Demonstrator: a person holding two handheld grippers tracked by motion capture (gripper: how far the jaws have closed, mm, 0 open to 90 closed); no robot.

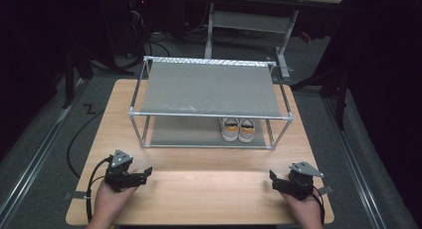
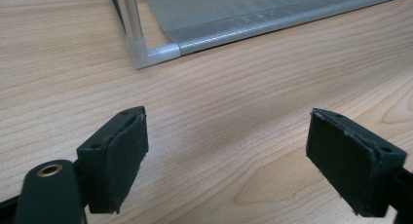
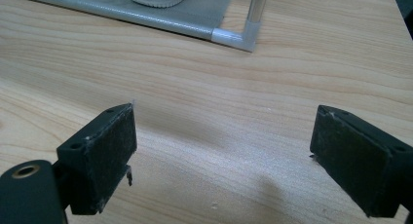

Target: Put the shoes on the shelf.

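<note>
Your left gripper (image 1: 145, 173) rests low over the wooden table (image 1: 209, 189) at its near left, jaws spread wide with nothing between them. Beyond stands the two-tier shoe rack (image 1: 209, 89), a pair of white shoes (image 1: 238, 129) on the right of its lower shelf. Your right gripper (image 1: 273, 178), near right, gapes wide and empty too.

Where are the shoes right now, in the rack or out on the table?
In the rack. The pair of shoes sits on the lower shelf of the shoe rack, at its right end, toes facing the person.
</note>
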